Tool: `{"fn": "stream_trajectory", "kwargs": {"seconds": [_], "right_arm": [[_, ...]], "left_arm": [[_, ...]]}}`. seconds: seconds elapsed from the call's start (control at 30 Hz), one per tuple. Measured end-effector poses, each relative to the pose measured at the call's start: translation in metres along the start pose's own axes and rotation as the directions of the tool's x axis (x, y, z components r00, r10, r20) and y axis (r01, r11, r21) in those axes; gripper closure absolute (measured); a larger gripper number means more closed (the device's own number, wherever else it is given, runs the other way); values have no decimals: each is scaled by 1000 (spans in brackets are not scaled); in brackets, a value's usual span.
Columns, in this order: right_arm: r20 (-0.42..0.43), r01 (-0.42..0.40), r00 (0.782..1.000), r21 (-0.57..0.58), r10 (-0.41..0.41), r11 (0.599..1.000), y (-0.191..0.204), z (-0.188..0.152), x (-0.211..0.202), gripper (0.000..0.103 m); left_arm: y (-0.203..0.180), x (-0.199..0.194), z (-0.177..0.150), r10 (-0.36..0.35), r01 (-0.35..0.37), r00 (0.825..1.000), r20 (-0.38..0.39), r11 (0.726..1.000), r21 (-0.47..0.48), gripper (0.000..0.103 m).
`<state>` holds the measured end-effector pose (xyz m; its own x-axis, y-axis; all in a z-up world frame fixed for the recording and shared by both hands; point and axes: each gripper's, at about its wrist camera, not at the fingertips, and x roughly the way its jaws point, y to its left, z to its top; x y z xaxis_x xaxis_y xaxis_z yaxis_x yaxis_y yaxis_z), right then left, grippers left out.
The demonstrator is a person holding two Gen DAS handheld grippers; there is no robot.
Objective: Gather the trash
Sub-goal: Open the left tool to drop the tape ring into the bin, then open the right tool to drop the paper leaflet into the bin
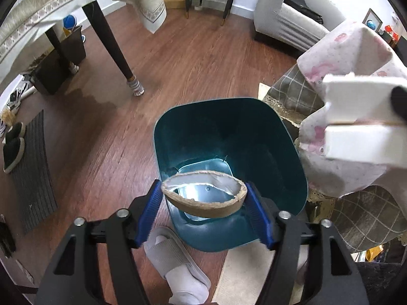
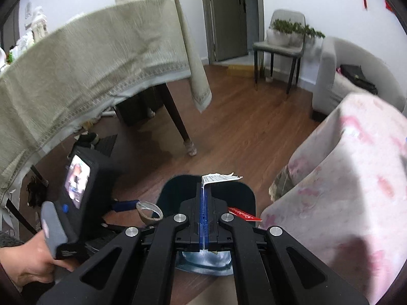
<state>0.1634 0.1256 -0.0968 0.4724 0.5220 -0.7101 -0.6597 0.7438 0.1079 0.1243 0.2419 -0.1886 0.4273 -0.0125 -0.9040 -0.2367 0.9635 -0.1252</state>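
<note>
In the left wrist view a squashed oval cardboard ring [image 1: 211,209] sits between the blue pads [image 1: 150,211] of my left gripper [image 1: 203,195], and both pads touch its ends. The ring hangs over the mouth of a teal trash bin [image 1: 279,132] on the wood floor. The bin's shiny bottom shows through the ring. In the right wrist view my right gripper [image 2: 203,185] is shut on a thin wrapper: a white printed scrap [image 2: 220,178] pokes out at the tips and a red strip [image 2: 244,214] at the side. It hovers above the same bin [image 2: 173,185]. The ring [image 2: 148,216] and the hand-held left gripper appear to its left.
A dark table leg [image 1: 112,40] under a beige tablecloth [image 2: 76,71] stands beyond the bin. Pink-flowered fabric [image 2: 343,178] and a checked cloth [image 1: 356,216] crowd the right. A white slipper [image 1: 175,261] lies near the bin. A blurred white shape [image 1: 361,117] juts in from the right.
</note>
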Motion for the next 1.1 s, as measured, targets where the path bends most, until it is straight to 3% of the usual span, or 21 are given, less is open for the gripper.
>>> {"fn": "stream_trajectory", "kwargs": {"seconds": [0.17,0.47,0.9,1.1], "right_arm": [[-41,4,999,7,-3,1000,-1,-5,20,103],[-117,-4,993,22,6,1000,3,-17,48,103],[-235,15,972,16,-11,1000,11,-41,95,103],[-287,31,958,4,-29,1000,16,-51,114,103]], "left_arm": [[3,-3,-1,13,-13,1000,3,1000,-13,19],[14,-48,6,-17,22,991,133,999,-40,22],[22,-120,8,-26,48,952,305,997,-66,34],[24,-144,10,-63,101,932,358,991,-90,37]]}}
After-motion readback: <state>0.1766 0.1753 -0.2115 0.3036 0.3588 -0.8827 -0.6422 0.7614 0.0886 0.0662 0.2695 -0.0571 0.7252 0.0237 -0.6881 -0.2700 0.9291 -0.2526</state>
